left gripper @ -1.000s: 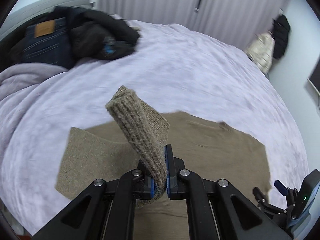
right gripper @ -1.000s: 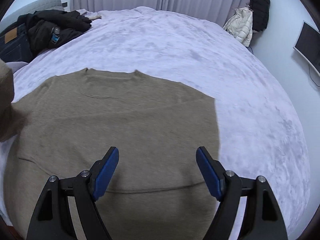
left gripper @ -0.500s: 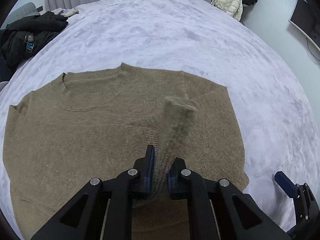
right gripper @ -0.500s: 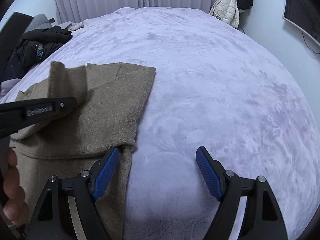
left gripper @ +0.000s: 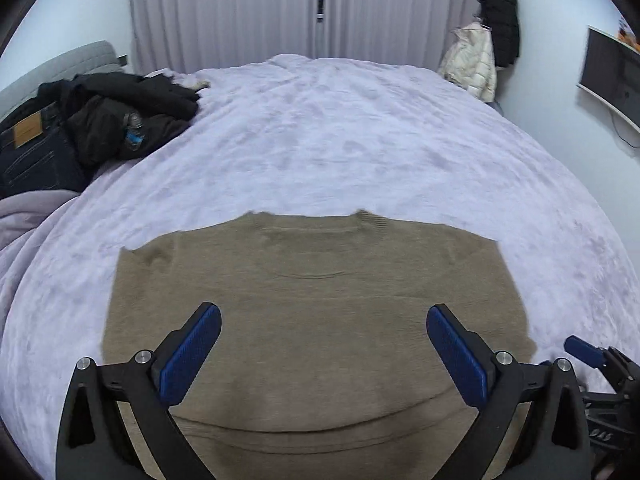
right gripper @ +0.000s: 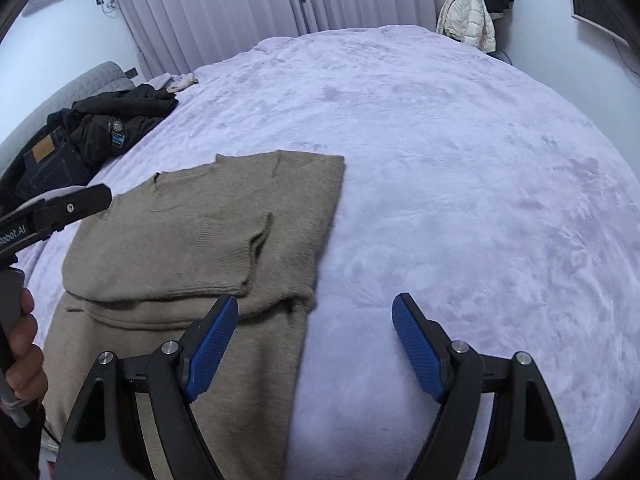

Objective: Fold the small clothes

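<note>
A tan knitted sweater (left gripper: 316, 300) is lying flat on a lilac plush bedspread (left gripper: 340, 132), its lower edge cut off at the frame bottom. The left gripper (left gripper: 324, 356) is hovering above it, jaws just opened wide, nothing between them. The right gripper (right gripper: 314, 348) is gaping empty at the sweater's right edge, sleeve folded in.

Plain tan sweater (left gripper: 320, 300) on a pale lilac blanket (left gripper: 360, 140); blue-padded black left gripper (left gripper: 320, 348).
</note>
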Available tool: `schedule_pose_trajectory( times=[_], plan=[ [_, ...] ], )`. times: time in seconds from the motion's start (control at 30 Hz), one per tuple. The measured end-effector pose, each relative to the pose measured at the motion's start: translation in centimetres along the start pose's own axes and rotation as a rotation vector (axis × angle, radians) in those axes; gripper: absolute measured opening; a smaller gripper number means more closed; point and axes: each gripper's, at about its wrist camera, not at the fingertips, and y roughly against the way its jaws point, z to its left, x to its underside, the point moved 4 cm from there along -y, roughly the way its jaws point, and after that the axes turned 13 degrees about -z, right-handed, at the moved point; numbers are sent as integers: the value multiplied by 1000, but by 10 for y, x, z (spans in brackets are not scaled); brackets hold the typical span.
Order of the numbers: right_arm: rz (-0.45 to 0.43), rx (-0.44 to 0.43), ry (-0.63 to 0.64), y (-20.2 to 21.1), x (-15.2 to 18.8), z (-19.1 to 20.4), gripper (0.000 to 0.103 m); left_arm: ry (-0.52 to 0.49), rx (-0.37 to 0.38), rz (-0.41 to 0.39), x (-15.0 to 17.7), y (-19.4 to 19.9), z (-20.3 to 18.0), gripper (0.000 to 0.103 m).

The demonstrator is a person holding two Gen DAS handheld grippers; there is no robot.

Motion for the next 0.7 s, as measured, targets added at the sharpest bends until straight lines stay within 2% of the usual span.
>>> schedule_pose_trajectory(
  times=[0.1, 0.17, 0.27, 0.3, 0.33, 0.37, 0.4, 0.43, 0.5, 0.53, 0.6, 0.63, 0.7],
  plan=[
    [6, -115, -28, -10, -7, 25, 82, 56, -112, 52, 15, -14, 59, 103],
    [24, -167, -49, -23, -8, 39, 82, 109, -160, 83, 26, -22, 93, 103],
    [93, -123, -40, -56, -4, 51, 81, 166, -182, 110, 40, -31, 125, 103],
    [108, -110, -38, -65, -2, 53, 73, 175, -186, 122, 45, -36, 133, 103],
    [125, -114, -34, -73, 0, 56, 60, 182, -193, 140, 50, -41, 138, 103],
    [133, -111, -26, -80, 1, 59, 53, 191, -197, 162, 57, -46, 143, 103],
    [128, -99, -7, -85, 1, 62, 30, 197, -195, 190, 62, -51, 147, 103],
    [131, -109, 1, -88, 0, 65, 15, 198, -192, 207, 65, -51, 150, 103],
    [120, -118, -7, -84, -5, 69, 13, 204, -177, 166, 57, -42, 154, 103],
    [84, -113, 13, -75, -11, 71, 13, 216, -170, 113, 49, -33, 157, 103],
    [-6, -98, 48, -55, -23, 74, 13, 240, -159, 67, 41, -26, 163, 103],
    [-26, -78, 57, -50, -28, 74, 13, 242, -149, 82, 43, -30, 163, 103],
    [-15, -46, 81, -54, -28, 72, 13, 188, -152, 177, 53, -52, 156, 103]
  ],
)
